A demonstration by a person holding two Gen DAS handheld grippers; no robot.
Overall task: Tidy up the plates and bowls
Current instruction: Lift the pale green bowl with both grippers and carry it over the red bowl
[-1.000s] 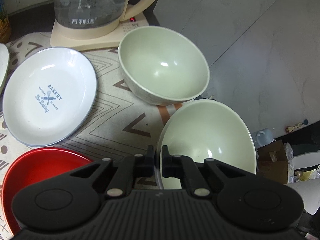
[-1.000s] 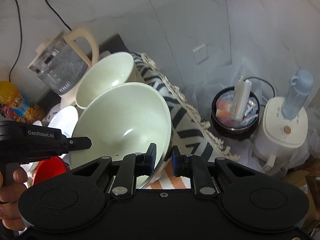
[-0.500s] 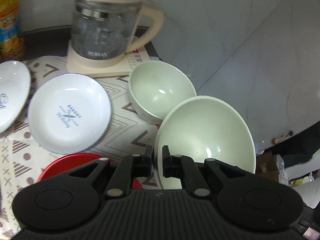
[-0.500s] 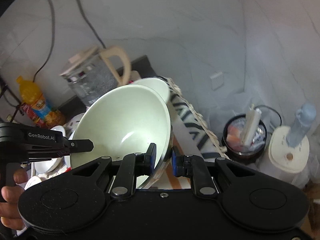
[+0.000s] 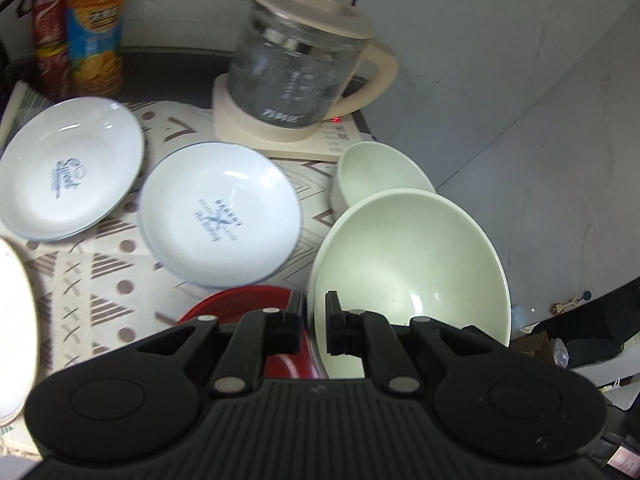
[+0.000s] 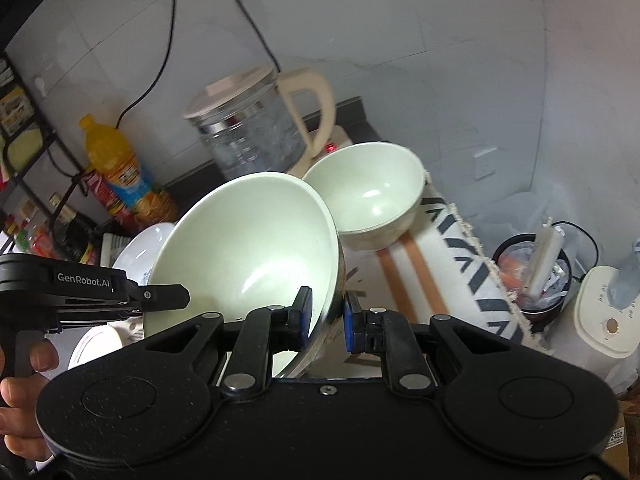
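Both grippers are shut on the rim of one large pale green bowl [image 5: 412, 264], held tilted above the mat. My left gripper [image 5: 313, 322] pinches its left rim; my right gripper [image 6: 325, 318] pinches its right rim [image 6: 248, 248]. The left gripper [image 6: 160, 294] also shows in the right wrist view. A second green bowl [image 5: 376, 176] [image 6: 372, 196] stands on the mat beyond, by the kettle. Two white plates with blue print [image 5: 220, 216] [image 5: 68, 168] lie to the left. A red plate [image 5: 236, 304] lies under the left gripper.
A glass kettle [image 5: 296, 80] on a cream base stands at the back. An orange drink bottle [image 5: 96, 28] and a red can [image 5: 48, 28] stand at back left. The patterned mat [image 5: 120, 280] hangs over the table's right edge [image 6: 472, 248]. A bin [image 6: 532, 272] and a white appliance [image 6: 604, 312] stand on the floor.
Both grippers have lifted the large green bowl up and pulled it back from the second bowl. More of the table now shows, including the second white plate and the bottles.
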